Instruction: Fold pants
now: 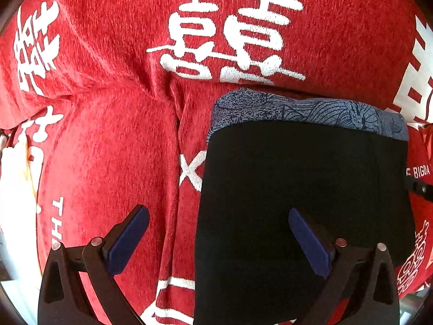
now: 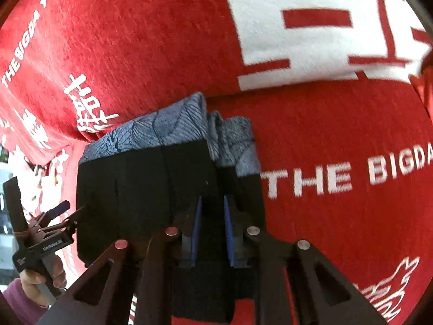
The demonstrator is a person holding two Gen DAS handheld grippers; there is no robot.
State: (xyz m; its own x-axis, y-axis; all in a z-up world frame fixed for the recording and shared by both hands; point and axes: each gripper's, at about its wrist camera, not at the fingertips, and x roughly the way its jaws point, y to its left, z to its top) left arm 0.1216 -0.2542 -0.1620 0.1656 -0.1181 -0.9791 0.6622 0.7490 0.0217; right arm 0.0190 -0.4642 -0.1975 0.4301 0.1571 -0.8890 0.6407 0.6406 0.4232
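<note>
A: How far along?

B: Well along, by the look. Pants [image 1: 297, 189] lying as a compact black stack on the red cloth [image 1: 108, 135], near its middle, with a blue-grey patterned band [image 1: 311, 111] along the far edge, just below the cloth's big white character. Several layers showing at that band. Probably one last fold or a tidy-up left; hard to judge more.

A: And the tools?

B: Left gripper [image 1: 218, 212] spread wide, grasping nothing: one pad above bare red cloth, the other above the black fabric, hovering at the stack's near left edge. Right gripper [image 2: 212, 197] nearly closed, pinching a ridge of the black fabric at the stack's near right side, close to the cloth's "THE BIGDA" lettering.

A: Anything gained from the right wrist view?

B: Plenty. Shows the band's end doubled over in bunched layers, hidden from the left wrist view. Shows the left gripper from outside too, towards the cloth's left margin, carried by a hand [image 2: 35, 279] in a purple sleeve [image 2: 19, 298].

A: And from the left wrist view alone?

B: The stack's whole left edge, straight against the red cloth, plus a crease in the cloth running beside it. No sight there of the right gripper's pads.
</note>
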